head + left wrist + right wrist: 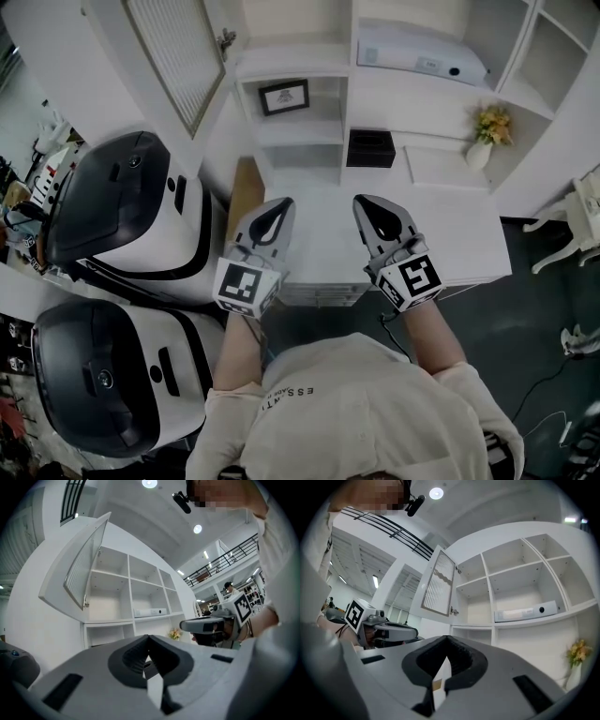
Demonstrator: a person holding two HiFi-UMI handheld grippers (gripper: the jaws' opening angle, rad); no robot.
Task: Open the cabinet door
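The white cabinet door (173, 52) with a slatted panel stands swung open at the upper left, apart from both grippers. It also shows in the left gripper view as the open door (79, 569) and in the right gripper view as the open door (438, 588), with the bare shelves (511, 583) beside it. My left gripper (284, 202) and right gripper (361, 200) hover side by side over the white desk (469, 244), both shut and empty. Along the left gripper (149, 637) and the right gripper (449, 638) the jaws meet at the tips.
Two large black-and-white machines (122, 206) (103, 375) stand at the left. On the shelves are a framed picture (284, 97), a black box (370, 148), a vase of flowers (487, 131) and a white device (422, 52). A white chair (572, 225) stands at the right.
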